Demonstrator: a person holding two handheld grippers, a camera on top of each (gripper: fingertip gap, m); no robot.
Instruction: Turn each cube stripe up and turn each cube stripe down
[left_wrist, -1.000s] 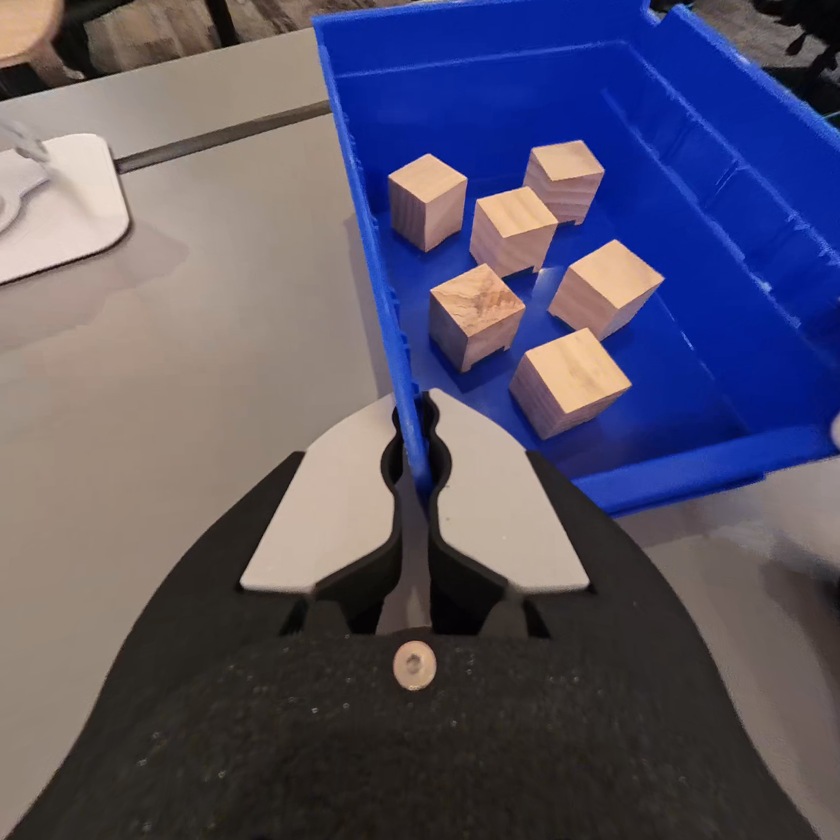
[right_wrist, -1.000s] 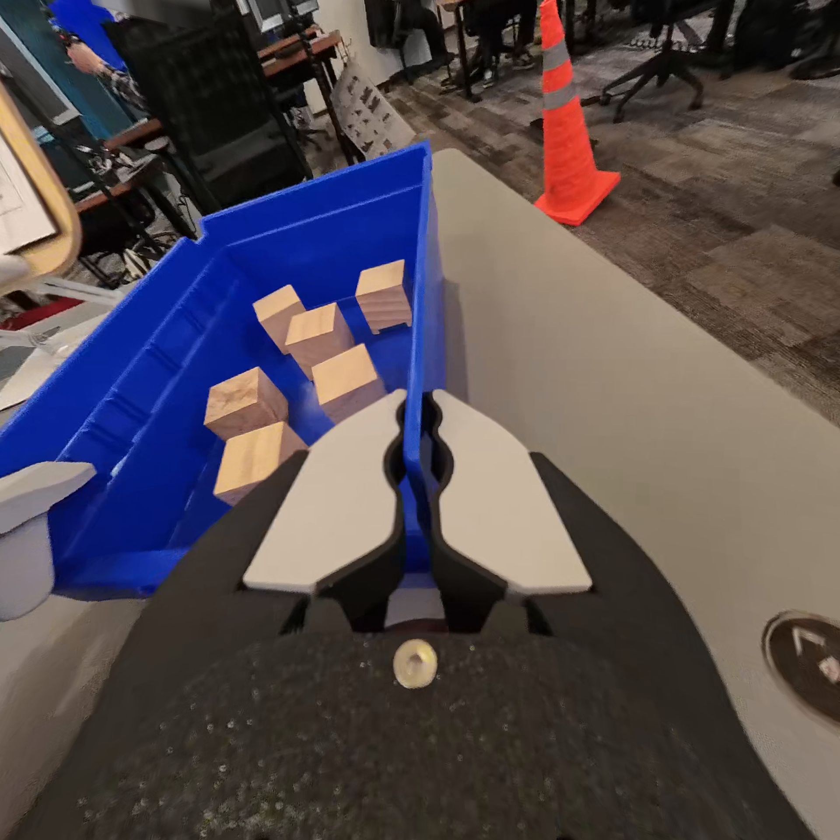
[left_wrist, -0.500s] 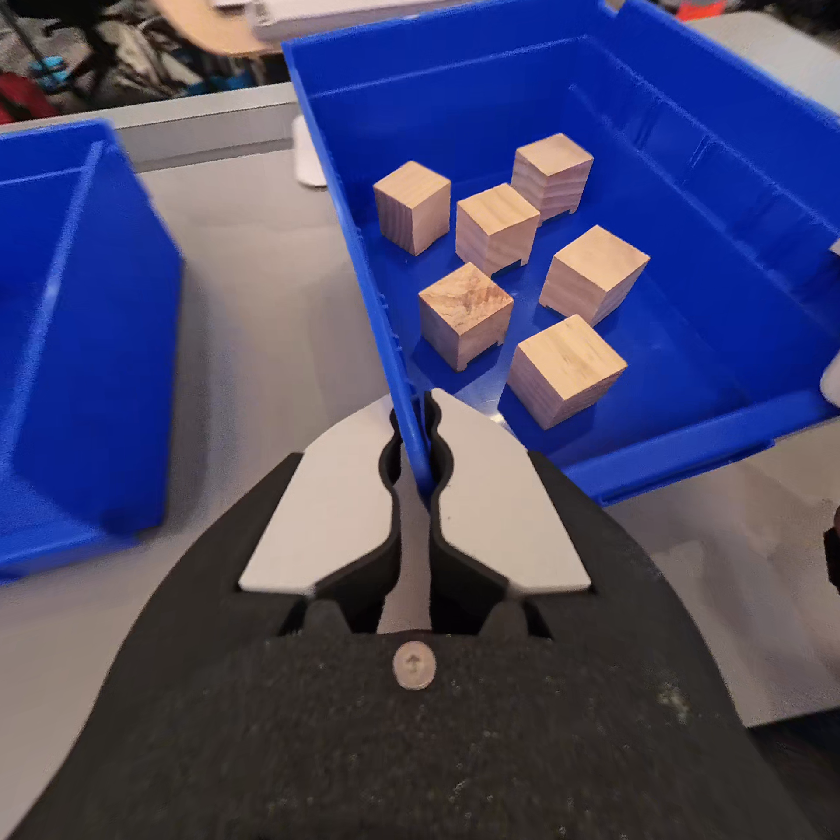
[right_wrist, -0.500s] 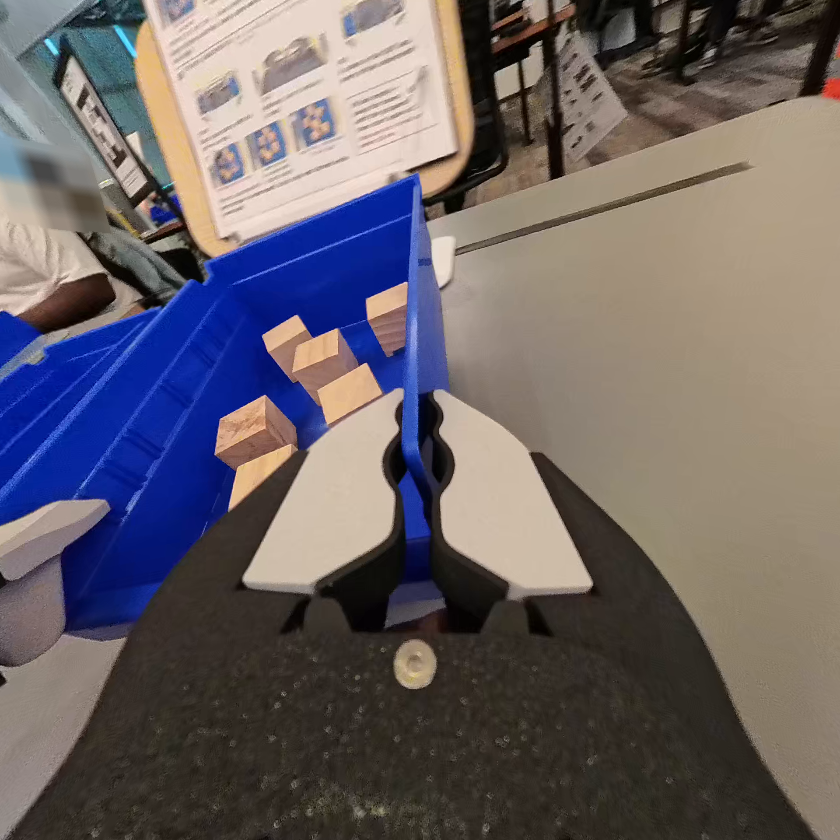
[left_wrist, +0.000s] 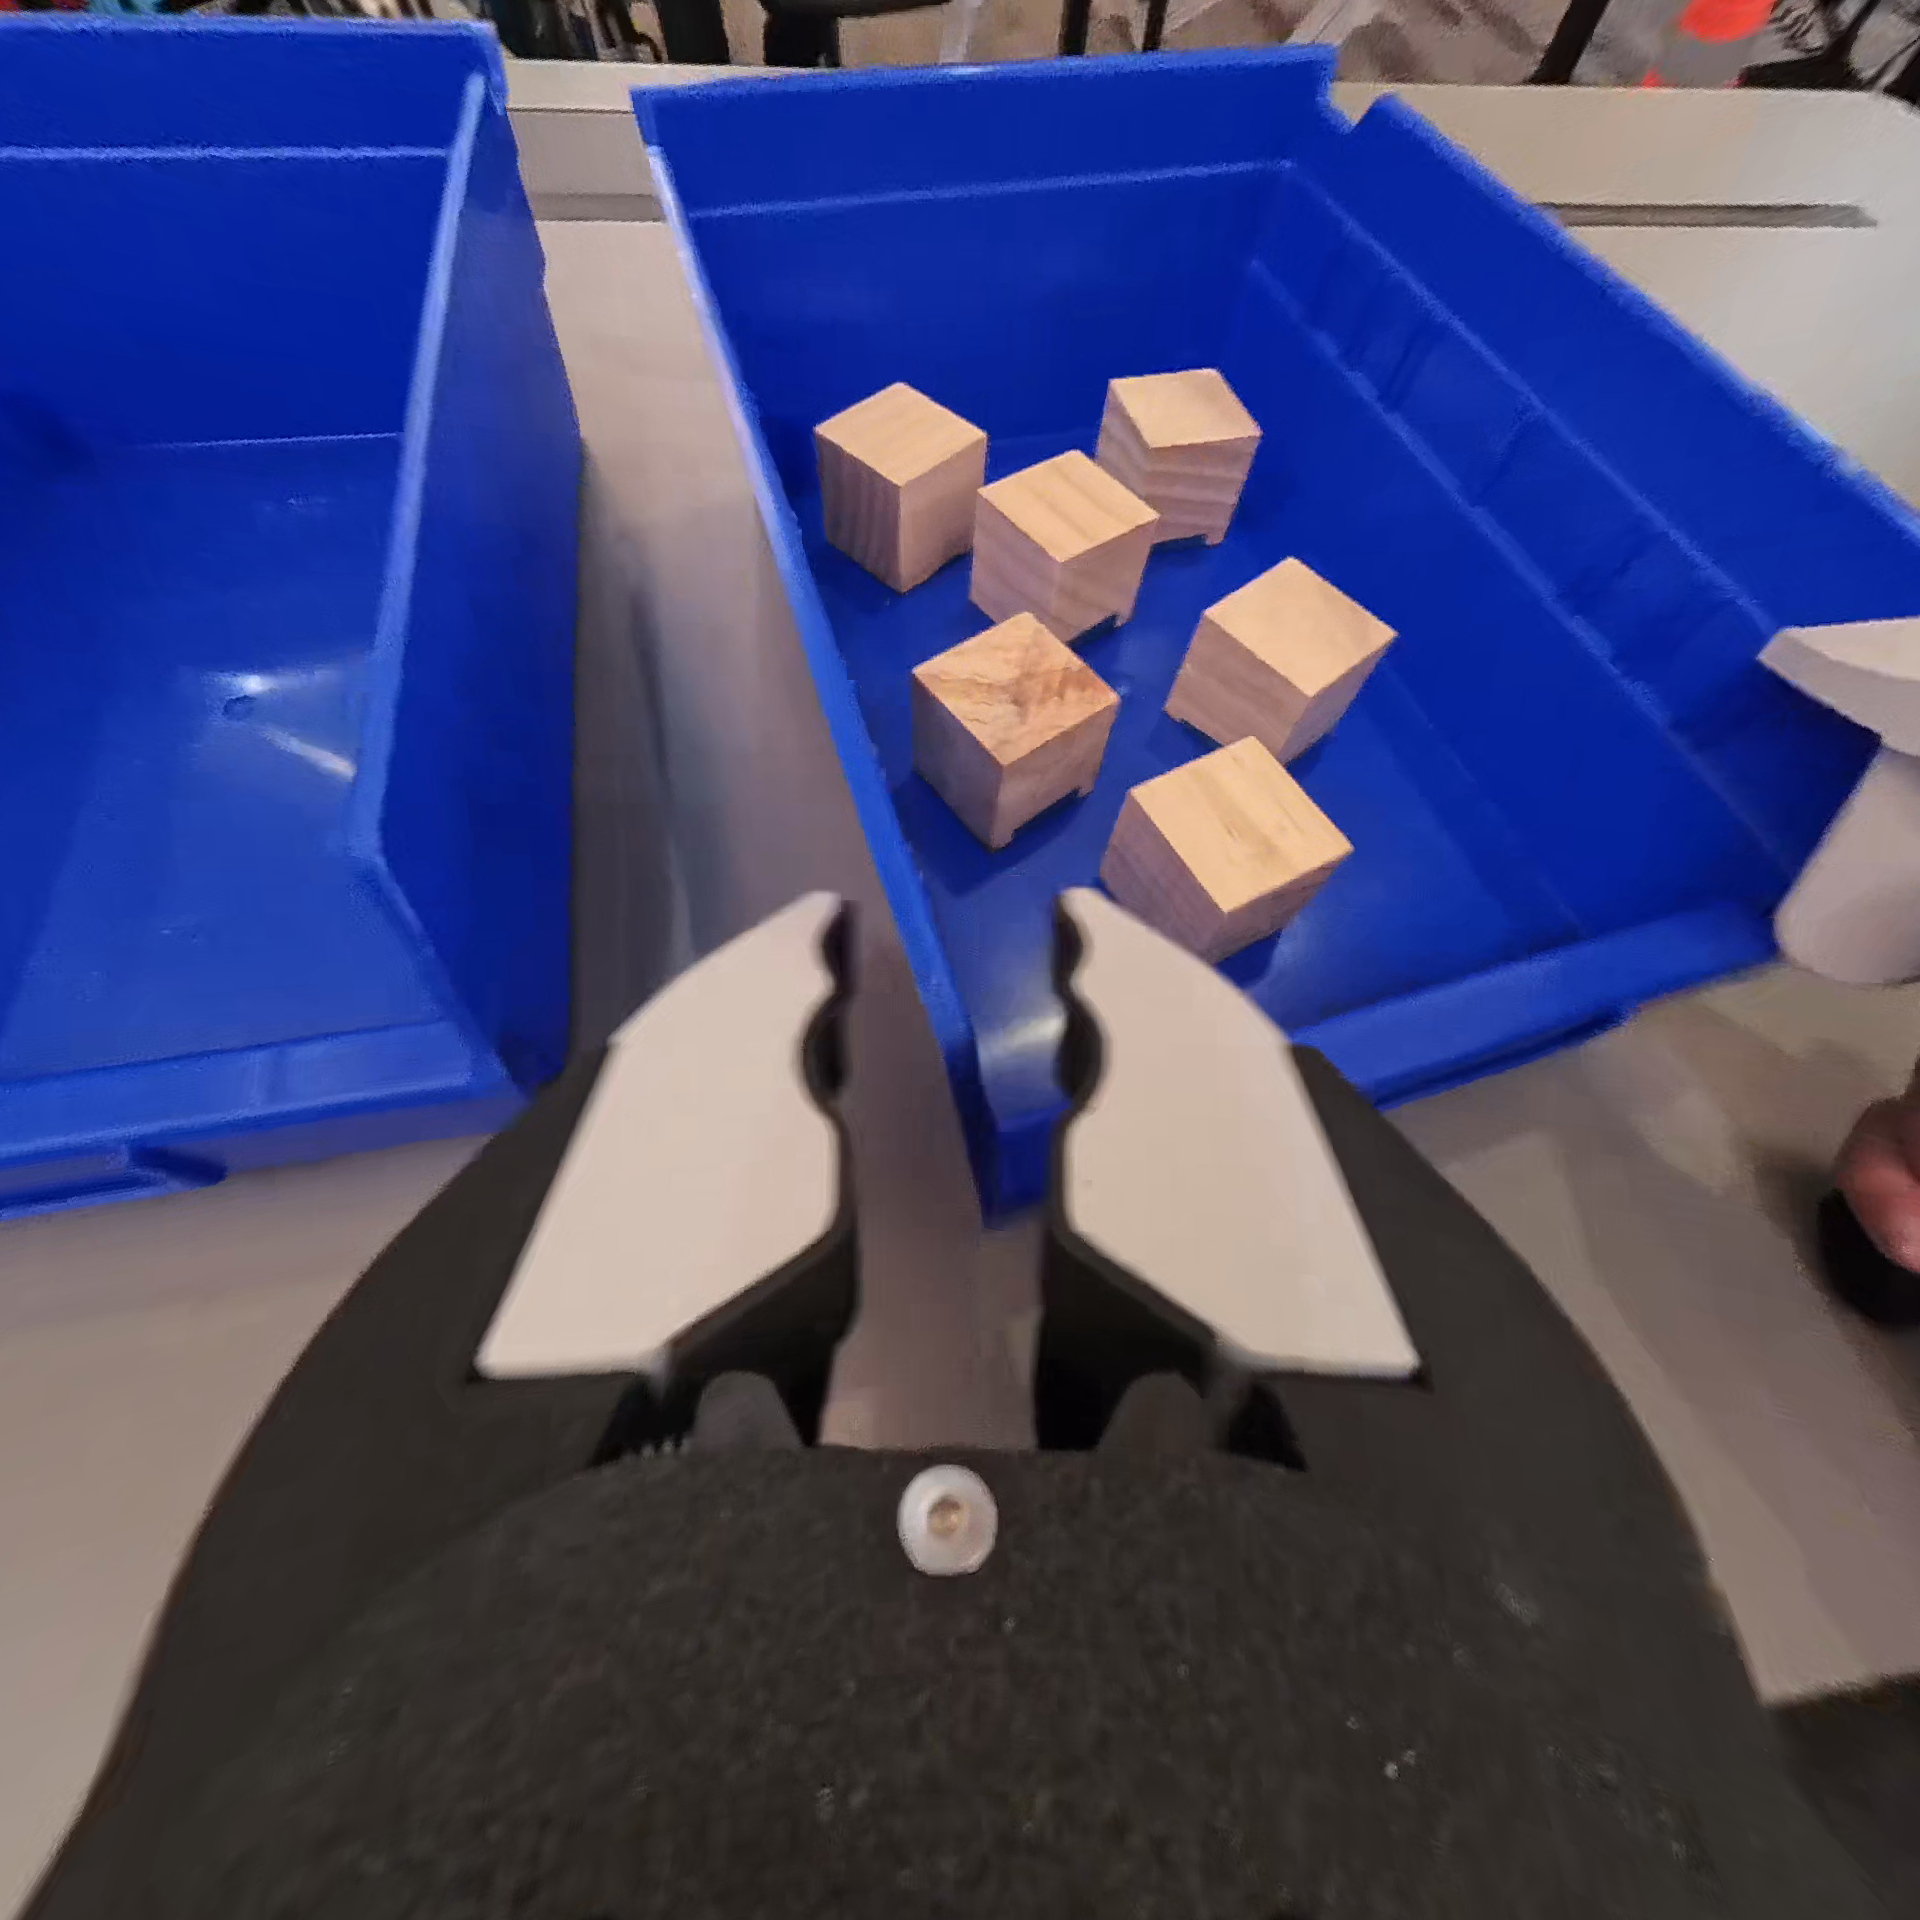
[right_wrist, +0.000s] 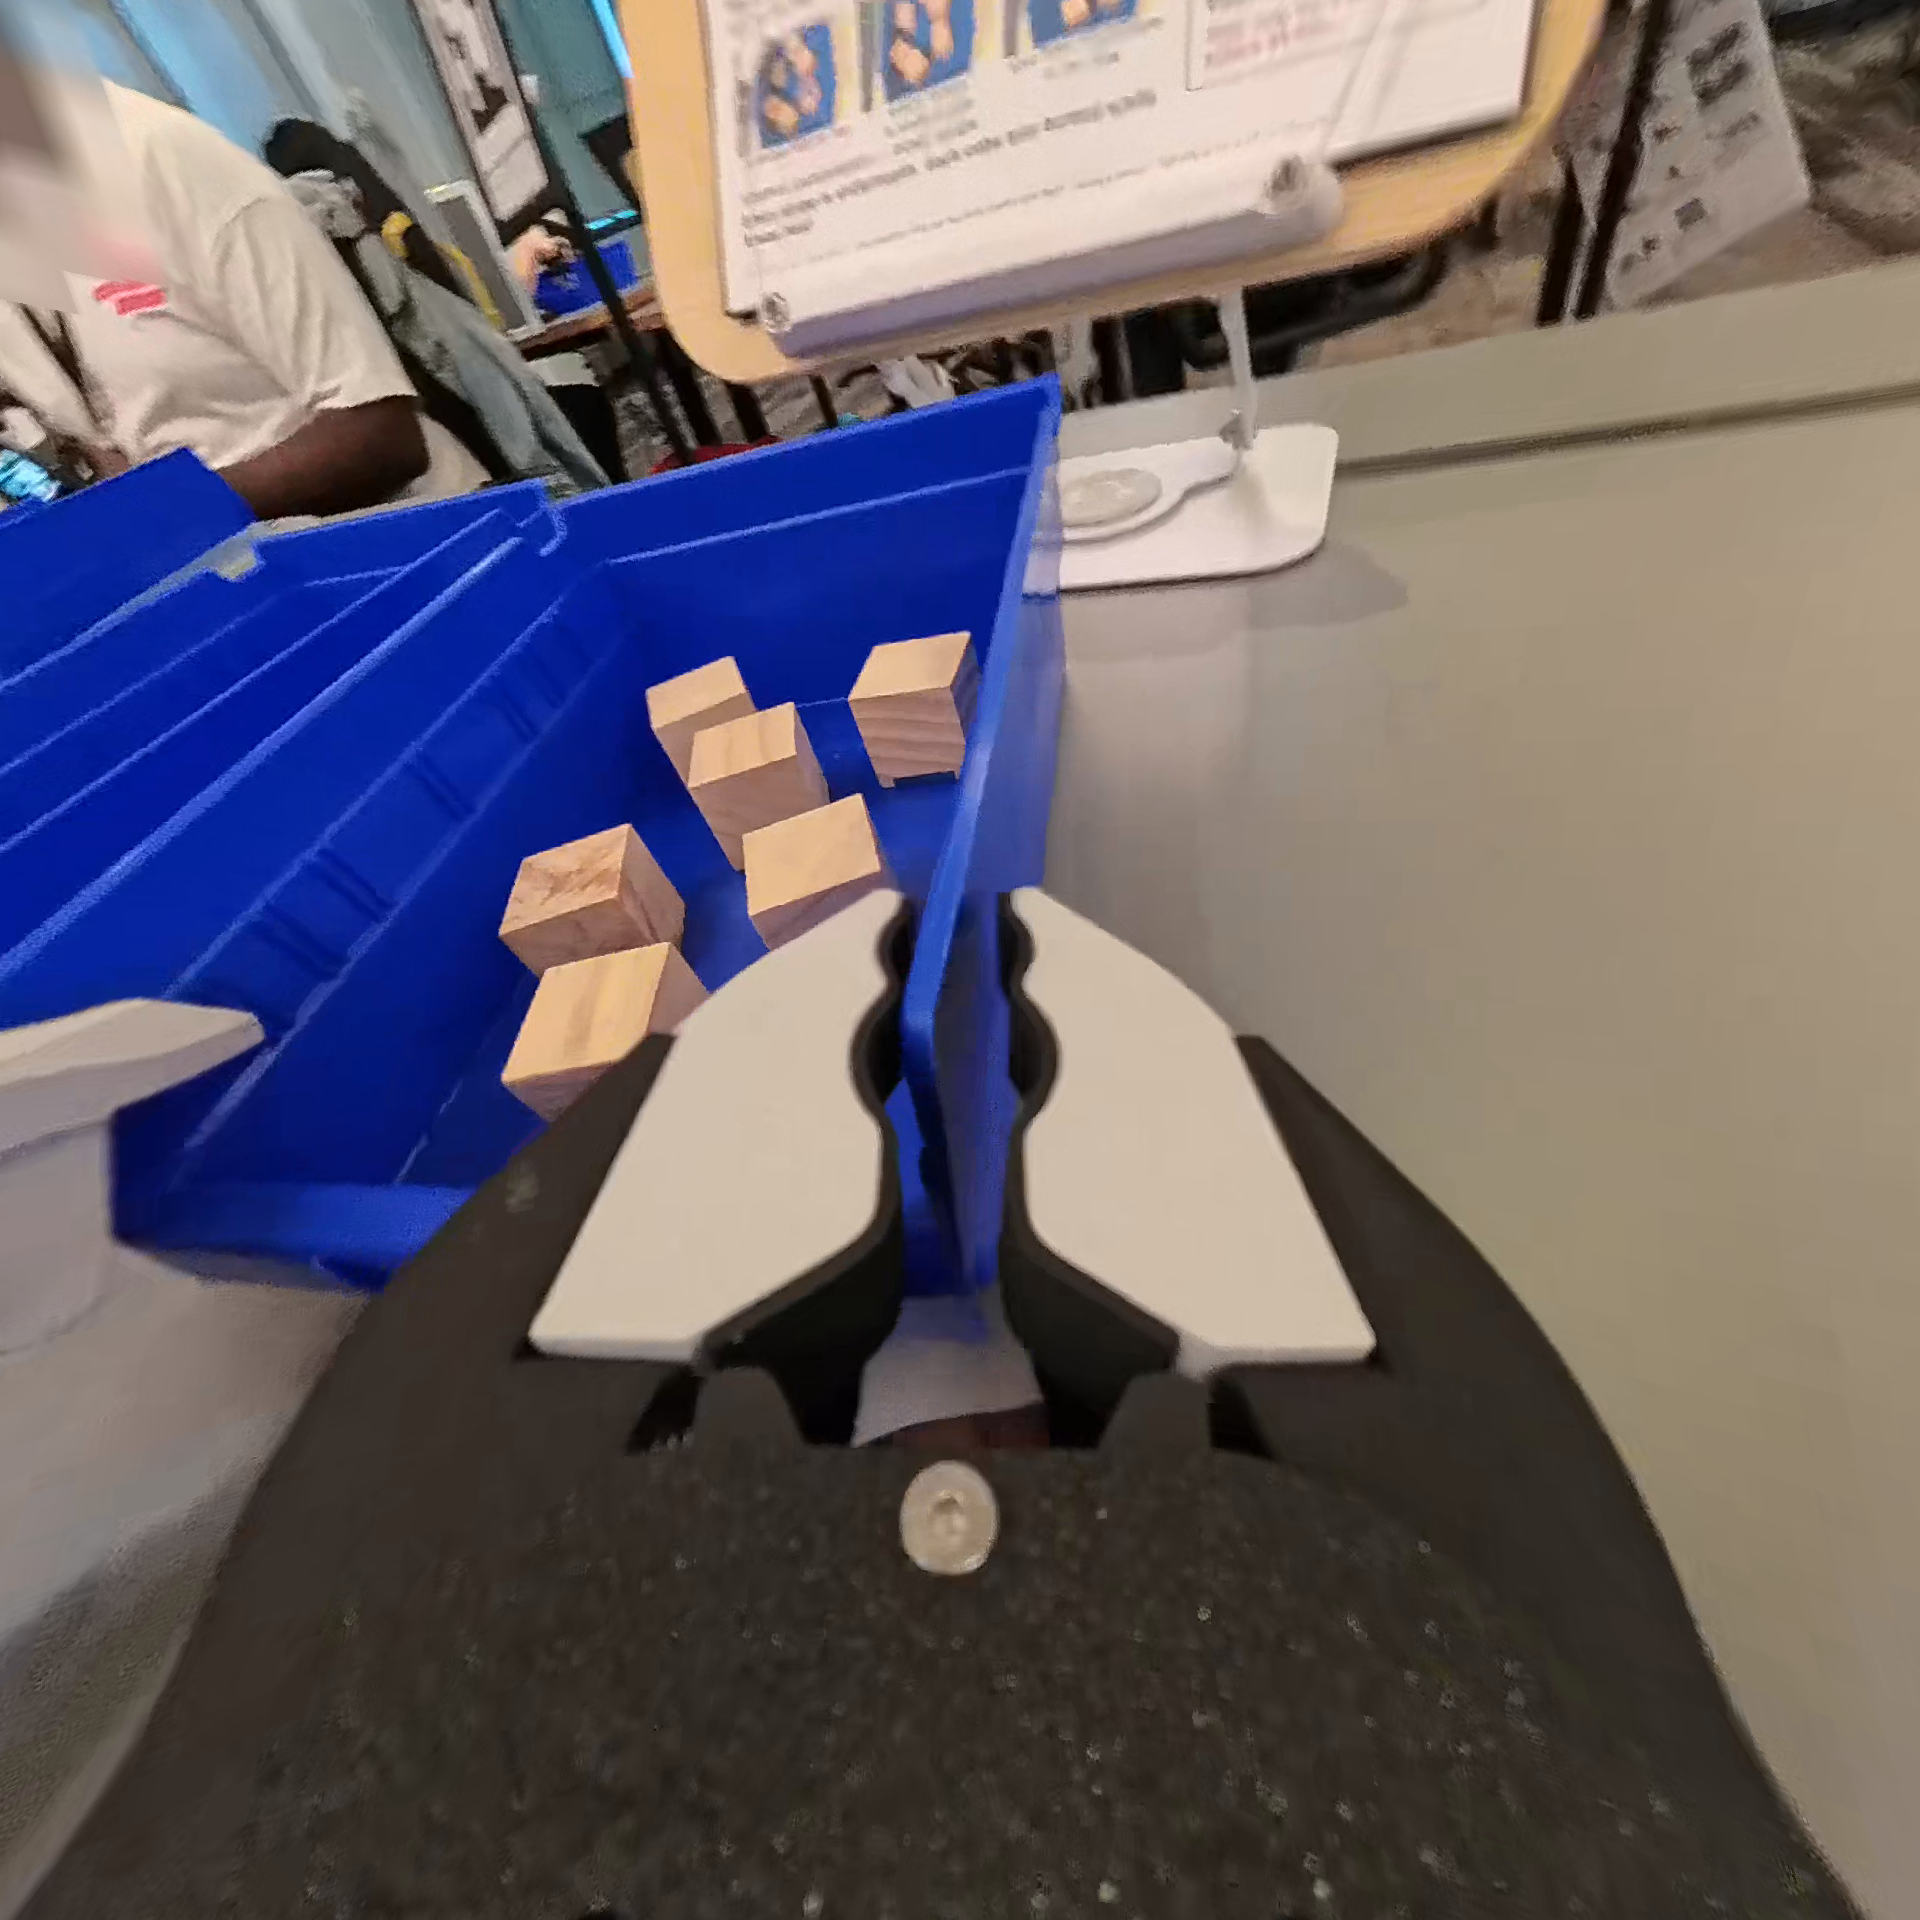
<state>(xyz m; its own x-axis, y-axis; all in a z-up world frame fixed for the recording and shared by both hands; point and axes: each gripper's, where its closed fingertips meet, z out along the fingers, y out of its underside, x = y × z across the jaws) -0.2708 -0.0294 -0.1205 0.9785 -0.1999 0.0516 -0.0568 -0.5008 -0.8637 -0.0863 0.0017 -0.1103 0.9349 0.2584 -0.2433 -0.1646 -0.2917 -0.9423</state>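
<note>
Six pale, square-cornered wooden cubes (left_wrist: 1049, 540) with visible grain sit loosely clustered on the floor of the blue plastic bin (left_wrist: 1558, 436) in front of me; several show small notches along their bottom edges, and no stripe shows on any upward face. A second, larger blue plastic bin (left_wrist: 260, 623) stands just to the left on the grey table (left_wrist: 644, 644), with nothing visible in it.

My left gripper (left_wrist: 951, 914) now has its jaws spread apart, straddling the cube bin's near-left wall without pinching it; half a second ago they were clamped on that wall. My right gripper (right_wrist: 956, 904) straddles the bin's right wall (right_wrist: 977, 935) with a slim gap showing on either side, so I cannot tell whether it still grips. The white-based sign stand (right_wrist: 1195, 509) has come into view at the far right.
</note>
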